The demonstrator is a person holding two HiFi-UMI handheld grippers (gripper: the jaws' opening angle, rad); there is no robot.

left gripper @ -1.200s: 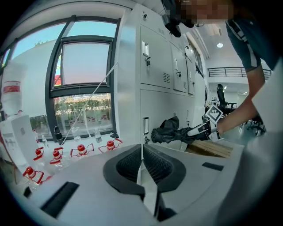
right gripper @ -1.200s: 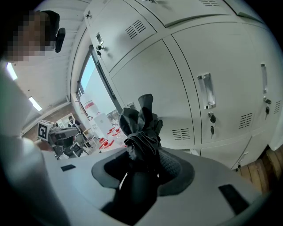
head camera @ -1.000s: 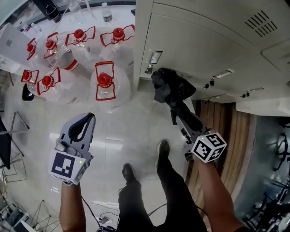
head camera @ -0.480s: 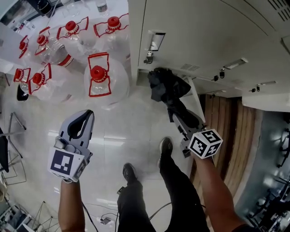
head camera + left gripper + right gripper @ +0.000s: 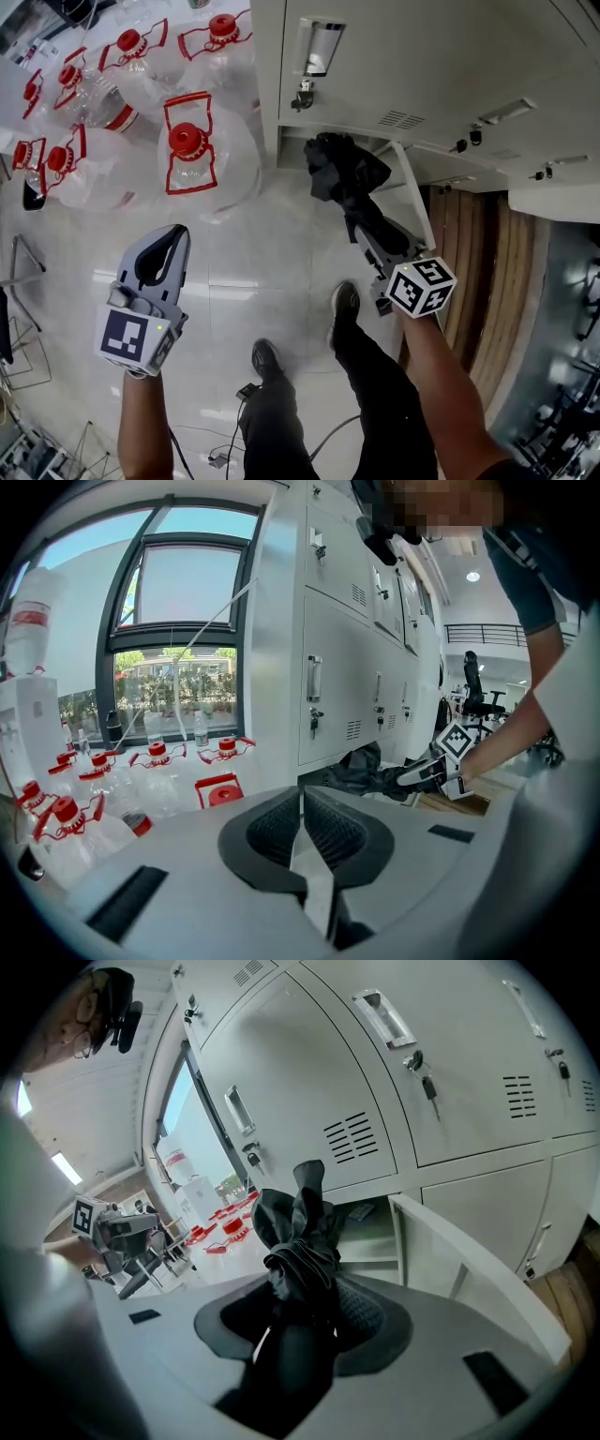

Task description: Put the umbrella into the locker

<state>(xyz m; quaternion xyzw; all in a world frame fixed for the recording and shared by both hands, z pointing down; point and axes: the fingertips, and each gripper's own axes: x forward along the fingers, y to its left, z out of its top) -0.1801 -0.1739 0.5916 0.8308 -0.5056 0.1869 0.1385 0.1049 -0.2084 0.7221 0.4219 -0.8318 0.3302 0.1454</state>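
- The right gripper point(image 5: 367, 234) is clamped on the handle end of the folded black umbrella point(image 5: 342, 173). In the head view, the bunched canopy points toward 11 o'clock.
- In the right gripper view, the locker point(image 5: 309, 1091) has an open bottom compartment point(image 5: 370, 1227) at 3 o'clock of the canopy, with its door point(image 5: 459, 1251) swung out.
- The left gripper point(image 5: 302, 799) has its jaws pressed together with nothing between them. The water jugs point(image 5: 192, 141) stand at its 12 o'clock in the head view.

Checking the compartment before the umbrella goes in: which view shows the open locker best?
The right gripper view: the open locker faces the camera, its interior and swung-out door plain beyond the umbrella. The head view gives only the door from above; the left gripper view shows it small, behind the umbrella.
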